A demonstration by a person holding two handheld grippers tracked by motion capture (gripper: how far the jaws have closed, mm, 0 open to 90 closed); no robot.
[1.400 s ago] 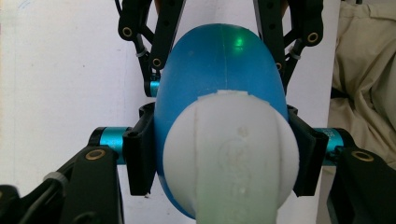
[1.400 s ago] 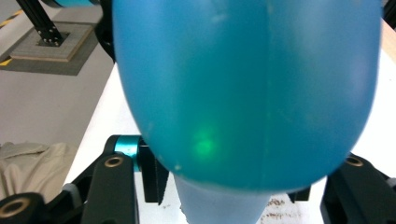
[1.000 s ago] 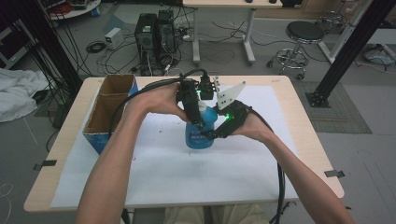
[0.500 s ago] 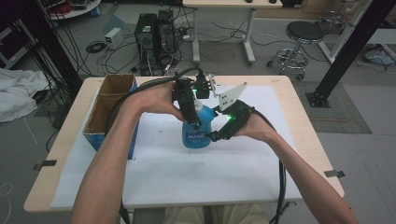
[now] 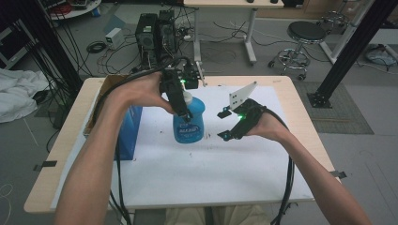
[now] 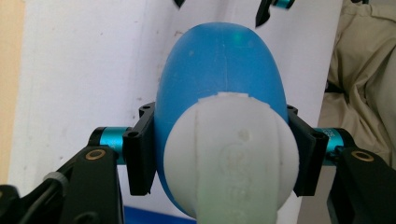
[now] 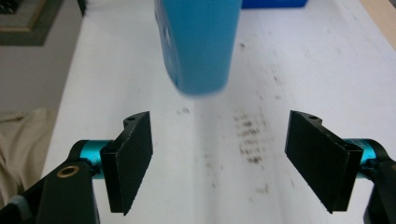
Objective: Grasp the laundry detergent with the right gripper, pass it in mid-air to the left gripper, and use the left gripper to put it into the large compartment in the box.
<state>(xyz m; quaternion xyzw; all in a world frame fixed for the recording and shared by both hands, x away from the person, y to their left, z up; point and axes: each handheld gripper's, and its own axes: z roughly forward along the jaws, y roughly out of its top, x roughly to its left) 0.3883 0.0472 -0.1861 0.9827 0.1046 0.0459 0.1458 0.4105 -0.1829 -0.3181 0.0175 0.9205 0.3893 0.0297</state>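
Note:
A blue plastic bottle (image 5: pixel 188 124) with a white cap (image 6: pixel 231 154) hangs upright just above the white sheet. My left gripper (image 5: pixel 185 112) is shut on it from above, its pads (image 6: pixel 142 149) pressing both sides of the bottle (image 6: pixel 219 70) just below the cap. My right gripper (image 5: pixel 224 124) stands to the right of the bottle and apart from it. Its jaws have just been opening and nothing lies between them. In the right gripper view the bottle's base (image 7: pixel 198 42) floats ahead of my open right gripper (image 7: pixel 224 163), clear of the paper.
A white paper sheet (image 5: pixel 211 173) covers most of the wooden table (image 5: pixel 61 154); dark smudges (image 7: pixel 250 140) mark it. An open cardboard box with a blue side (image 5: pixel 129 126) stands at the table's left. Computers, cables and a stool (image 5: pixel 305 35) are on the floor beyond.
My right gripper has opened, let go of the bottle and drawn away to the right. My left gripper has lifted the bottle a little and carried it slightly left.

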